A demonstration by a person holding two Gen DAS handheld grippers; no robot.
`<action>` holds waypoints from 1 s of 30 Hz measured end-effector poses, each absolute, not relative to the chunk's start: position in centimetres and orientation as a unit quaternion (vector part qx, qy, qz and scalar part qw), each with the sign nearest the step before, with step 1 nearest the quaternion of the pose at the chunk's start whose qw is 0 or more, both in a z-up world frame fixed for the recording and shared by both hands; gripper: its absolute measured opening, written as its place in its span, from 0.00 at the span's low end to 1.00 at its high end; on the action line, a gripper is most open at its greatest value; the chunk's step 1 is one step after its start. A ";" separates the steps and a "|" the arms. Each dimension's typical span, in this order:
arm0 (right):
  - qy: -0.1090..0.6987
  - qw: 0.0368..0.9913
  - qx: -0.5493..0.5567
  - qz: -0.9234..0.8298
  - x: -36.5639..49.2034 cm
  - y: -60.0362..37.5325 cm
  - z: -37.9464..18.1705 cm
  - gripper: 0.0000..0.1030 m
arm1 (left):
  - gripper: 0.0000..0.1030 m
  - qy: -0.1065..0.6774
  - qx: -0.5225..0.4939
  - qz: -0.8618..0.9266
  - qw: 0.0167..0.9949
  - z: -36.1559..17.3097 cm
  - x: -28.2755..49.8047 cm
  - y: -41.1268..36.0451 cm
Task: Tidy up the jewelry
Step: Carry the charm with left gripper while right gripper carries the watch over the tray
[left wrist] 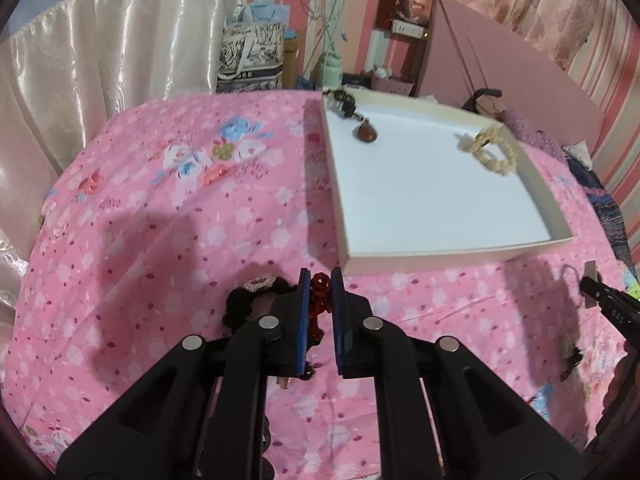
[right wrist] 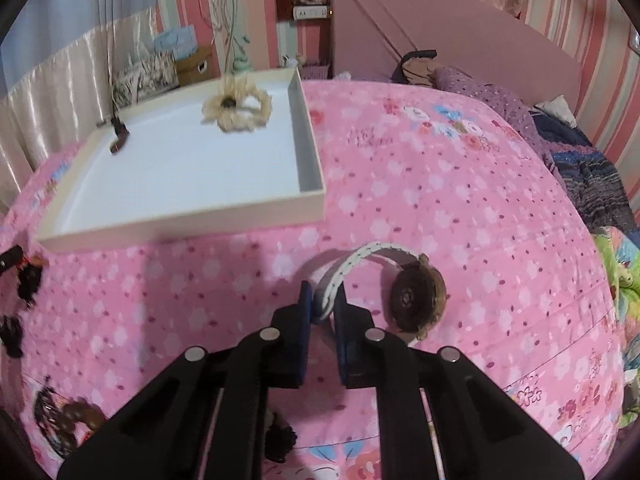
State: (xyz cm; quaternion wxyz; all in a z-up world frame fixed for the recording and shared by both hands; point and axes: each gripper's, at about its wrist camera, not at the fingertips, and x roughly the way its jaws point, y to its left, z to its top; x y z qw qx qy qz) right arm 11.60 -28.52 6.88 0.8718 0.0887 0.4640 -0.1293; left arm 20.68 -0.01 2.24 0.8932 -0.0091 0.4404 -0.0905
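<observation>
Both tools angle steeply down toward the bed. The left tool (left wrist: 321, 286) has its blue pads clamped on a red beaded piece (left wrist: 319, 294). The right tool (right wrist: 323, 300) has its pads pressed on a white strap (right wrist: 340, 276).

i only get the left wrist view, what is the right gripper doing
Observer: The right gripper is shut on a white dotted strap.
Operator: strap of what
Observer: It loops to a round brown watch-like piece lying on the pink bedspread.
Operator: how near is the tray from there
Observer: The white tray sits beyond the strap, apart from it, with a cream bead bracelet at its far end.
</observation>
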 end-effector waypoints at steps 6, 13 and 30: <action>0.448 0.882 0.087 -0.118 12.5 -28.1 9.4 0.10 | 0.07 0.423 0.001 -0.095 0.901 4.6 20.6 -0.8; 0.435 0.895 0.045 -0.087 16.4 -25.7 13.0 0.10 | 0.07 0.412 0.000 -0.101 0.905 7.8 23.0 -2.7; 0.474 0.879 0.025 -0.054 27.8 -22.9 10.4 0.10 | 0.07 0.440 0.017 -0.144 0.886 6.7 32.6 -9.5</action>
